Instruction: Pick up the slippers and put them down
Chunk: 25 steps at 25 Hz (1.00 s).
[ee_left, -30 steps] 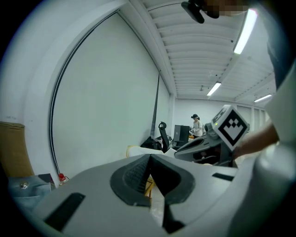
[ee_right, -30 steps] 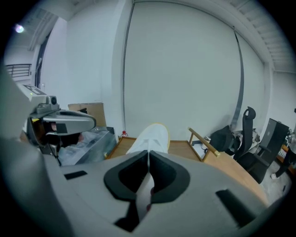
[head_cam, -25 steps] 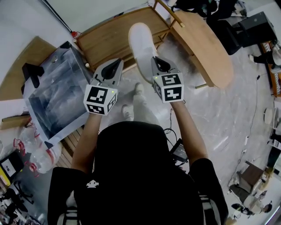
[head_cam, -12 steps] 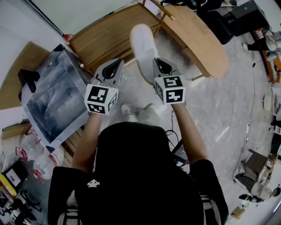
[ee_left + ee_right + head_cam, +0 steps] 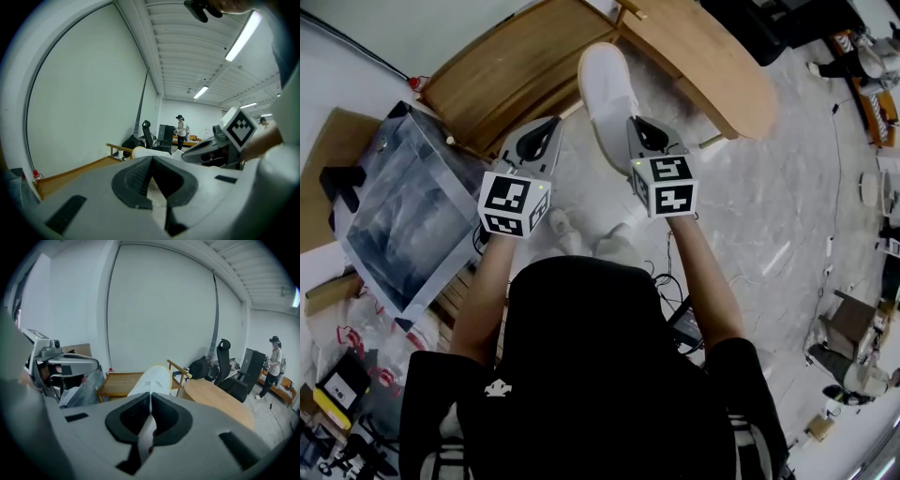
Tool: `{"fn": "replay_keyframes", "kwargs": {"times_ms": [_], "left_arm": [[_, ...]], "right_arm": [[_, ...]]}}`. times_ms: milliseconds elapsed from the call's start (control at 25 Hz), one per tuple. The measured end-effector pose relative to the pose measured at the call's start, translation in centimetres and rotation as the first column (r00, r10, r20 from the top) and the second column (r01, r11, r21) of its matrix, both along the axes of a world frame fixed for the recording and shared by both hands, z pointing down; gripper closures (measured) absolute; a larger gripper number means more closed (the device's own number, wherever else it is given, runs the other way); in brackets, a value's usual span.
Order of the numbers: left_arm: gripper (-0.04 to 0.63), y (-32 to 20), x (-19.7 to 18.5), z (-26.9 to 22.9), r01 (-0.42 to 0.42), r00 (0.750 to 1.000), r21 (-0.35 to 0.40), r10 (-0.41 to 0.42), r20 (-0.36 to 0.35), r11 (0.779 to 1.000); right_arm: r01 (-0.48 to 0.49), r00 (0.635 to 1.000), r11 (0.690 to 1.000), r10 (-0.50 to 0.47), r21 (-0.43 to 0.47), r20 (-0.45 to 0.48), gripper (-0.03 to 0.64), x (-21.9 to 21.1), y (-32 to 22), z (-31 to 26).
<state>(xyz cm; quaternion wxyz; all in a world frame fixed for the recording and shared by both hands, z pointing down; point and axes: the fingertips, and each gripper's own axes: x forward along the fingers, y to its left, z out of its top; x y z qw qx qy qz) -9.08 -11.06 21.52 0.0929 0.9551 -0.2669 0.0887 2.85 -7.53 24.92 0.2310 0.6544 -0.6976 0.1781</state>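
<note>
A white slipper [image 5: 607, 94] hangs in the air with my right gripper [image 5: 639, 131] shut on its edge. In the right gripper view the slipper [image 5: 153, 376] rises from between the closed pads of the right gripper [image 5: 150, 398], sole side toward the camera. My left gripper [image 5: 546, 133] is held level beside it, to the left, a short way apart. In the left gripper view the left gripper [image 5: 151, 160] has its pads meeting at the tips with nothing between them. The right gripper [image 5: 213, 151] shows there at the right. No second slipper is in view.
A low wooden bench [image 5: 497, 75] lies ahead on the floor, and a rounded wooden table [image 5: 712, 66] stands to its right. A box wrapped in clear plastic [image 5: 403, 206] sits at the left. My feet in white shoes [image 5: 564, 230] stand below the grippers. A person [image 5: 273, 363] stands far off.
Both grippers have travelled level over the floor, keeping their spacing; bench, plastic-wrapped box and table have slid leftward and upward in the head view. The slipper stays in the right gripper.
</note>
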Motion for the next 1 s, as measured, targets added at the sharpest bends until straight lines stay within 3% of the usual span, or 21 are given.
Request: {"fn": "replay_keyframes", "kwargs": {"times_ms": [400, 1000], "left_arm": [[0.589, 3.2, 6.4, 1.4, -0.030, 0.999, -0.033, 0.031, 0.030, 0.999], [0.589, 5.4, 12.4, 4.7, 0.012, 0.997, -0.083, -0.006, 0.074, 0.996]], "right_arm": [[-0.025, 0.999, 0.999, 0.026, -0.027, 0.026, 0.611, 6.1, 3.5, 0.9], [-0.057, 0.996, 0.997, 0.061, -0.053, 0.071, 0.611, 13.6, 7.1, 3.5]]}}
